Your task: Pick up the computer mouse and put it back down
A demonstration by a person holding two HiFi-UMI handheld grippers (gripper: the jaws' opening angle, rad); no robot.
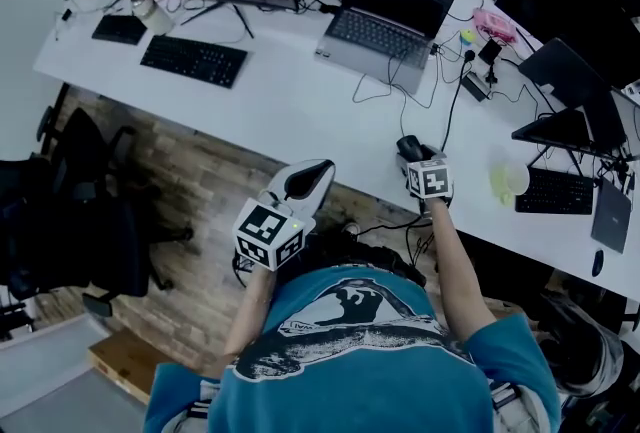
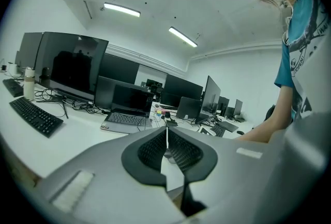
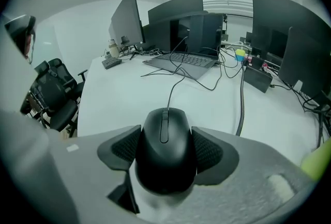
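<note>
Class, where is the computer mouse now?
Head view: the computer mouse is near the white desk's front edge, right of centre, between the right gripper's jaws.

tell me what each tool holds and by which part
The right tool has the computer mouse by its two long sides, mid-body. The left tool holds nothing.

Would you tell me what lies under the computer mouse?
The white desk lies under the computer mouse, which sits between the fingers of the right gripper; its underside is covered by its own body.
</note>
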